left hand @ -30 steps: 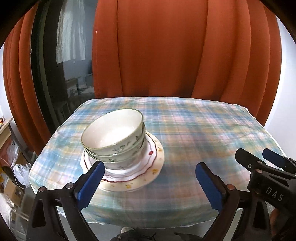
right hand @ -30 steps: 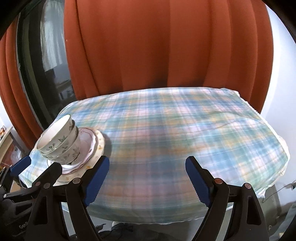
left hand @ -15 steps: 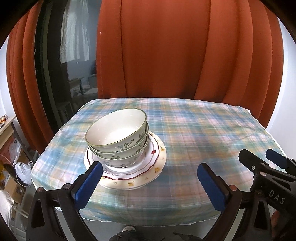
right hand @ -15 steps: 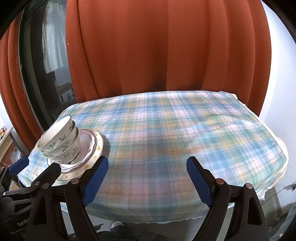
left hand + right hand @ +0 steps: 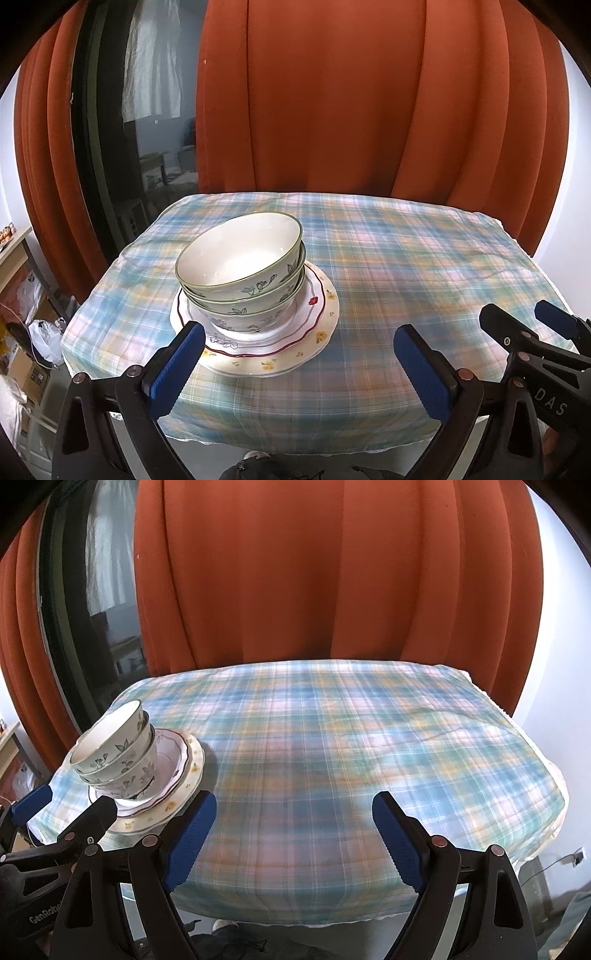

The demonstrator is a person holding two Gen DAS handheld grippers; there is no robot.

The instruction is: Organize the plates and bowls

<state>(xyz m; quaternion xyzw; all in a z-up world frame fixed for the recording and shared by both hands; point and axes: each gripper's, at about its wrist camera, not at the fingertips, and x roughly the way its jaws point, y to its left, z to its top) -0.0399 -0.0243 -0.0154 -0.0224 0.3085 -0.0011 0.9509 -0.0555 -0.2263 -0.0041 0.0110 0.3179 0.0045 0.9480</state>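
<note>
Three white bowls with green rims and leaf prints (image 5: pixel 240 273) are stacked inside one another on a pile of floral plates (image 5: pixel 317 332) on the left half of the table. The stack also shows in the right wrist view (image 5: pixel 118 753), with the plates (image 5: pixel 184 771) under it. My left gripper (image 5: pixel 295 365) is open and empty, off the table's front edge, just in front of the plates. My right gripper (image 5: pixel 291 834) is open and empty, off the front edge at the table's middle. The right gripper's fingers (image 5: pixel 517 336) show in the left wrist view.
The table wears a blue, pink and yellow plaid cloth (image 5: pixel 351 738). Orange curtains (image 5: pixel 351 110) hang close behind it and a dark window (image 5: pixel 147 129) is at the back left. Boxes and bags (image 5: pixel 33 332) lie on the floor at the left.
Both grippers have drawn back and up from the table; the bowl stack and the table look smaller and farther away. Nothing on the table has moved.
</note>
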